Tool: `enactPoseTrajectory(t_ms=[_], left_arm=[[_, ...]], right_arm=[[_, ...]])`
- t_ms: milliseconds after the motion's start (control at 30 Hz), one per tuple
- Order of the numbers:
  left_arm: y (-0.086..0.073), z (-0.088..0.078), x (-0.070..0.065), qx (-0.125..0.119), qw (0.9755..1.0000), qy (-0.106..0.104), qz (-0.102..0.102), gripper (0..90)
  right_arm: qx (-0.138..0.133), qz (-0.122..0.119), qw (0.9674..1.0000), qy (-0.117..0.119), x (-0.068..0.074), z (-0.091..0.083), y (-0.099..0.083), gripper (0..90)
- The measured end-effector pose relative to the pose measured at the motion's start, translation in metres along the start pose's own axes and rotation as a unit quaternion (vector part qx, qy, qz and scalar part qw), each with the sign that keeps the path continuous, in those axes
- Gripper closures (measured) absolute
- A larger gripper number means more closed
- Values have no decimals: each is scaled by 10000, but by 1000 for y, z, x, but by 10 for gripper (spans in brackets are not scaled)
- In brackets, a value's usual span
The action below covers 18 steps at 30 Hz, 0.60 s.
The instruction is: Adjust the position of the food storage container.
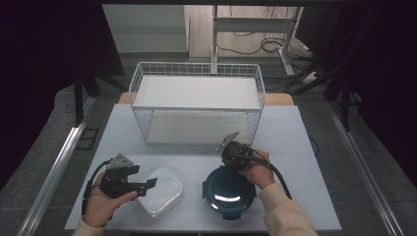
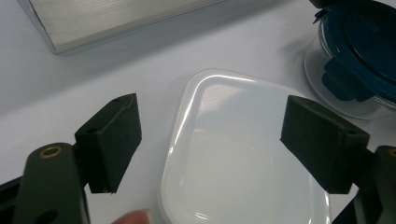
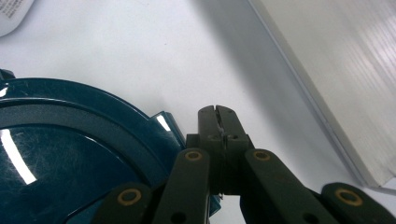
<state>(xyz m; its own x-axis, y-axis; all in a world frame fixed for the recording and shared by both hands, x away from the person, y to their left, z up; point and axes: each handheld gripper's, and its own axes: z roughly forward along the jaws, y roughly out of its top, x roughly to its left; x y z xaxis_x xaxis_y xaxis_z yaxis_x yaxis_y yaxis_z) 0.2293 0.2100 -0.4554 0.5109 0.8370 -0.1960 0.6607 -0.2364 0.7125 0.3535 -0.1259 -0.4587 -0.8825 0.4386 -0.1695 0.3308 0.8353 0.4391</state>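
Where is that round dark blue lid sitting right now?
In the high view, the round blue-lidded container sits near the table's front edge, right of the white square container, with the shut right gripper at its far rim.

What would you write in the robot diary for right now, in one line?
left gripper: open over white container | right gripper: shut, empty, at rim of round blue-lidded container | wire basket: behind, on table

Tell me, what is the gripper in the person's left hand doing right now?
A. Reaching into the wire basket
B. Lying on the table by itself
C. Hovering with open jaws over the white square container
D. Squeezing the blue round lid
C: in the left gripper view the left gripper has its jaws spread wide with the white square container showing between them, neither pad touching it.
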Motion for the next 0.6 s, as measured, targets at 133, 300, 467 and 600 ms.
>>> enactPoseTrajectory(t_ms=[133, 300, 467, 600], left_arm=[[0, 0, 0, -5, 10000, -2, 5, 202], [0, 0, 0, 4, 10000, -3, 26, 202], [1, 0, -2, 1, 10000, -15, 39, 201], [1, -2, -4, -36, 10000, -49, 35, 200]], right_arm=[[0, -15, 10000, 6, 3, -1, -2, 900], [-4, -33, 10000, 9, 4, -2, -3, 900], [-80, 45, 9999, 50, 3, -3, -5, 897], [-206, 102, 9996, -176, 3, -7, -9, 878]])
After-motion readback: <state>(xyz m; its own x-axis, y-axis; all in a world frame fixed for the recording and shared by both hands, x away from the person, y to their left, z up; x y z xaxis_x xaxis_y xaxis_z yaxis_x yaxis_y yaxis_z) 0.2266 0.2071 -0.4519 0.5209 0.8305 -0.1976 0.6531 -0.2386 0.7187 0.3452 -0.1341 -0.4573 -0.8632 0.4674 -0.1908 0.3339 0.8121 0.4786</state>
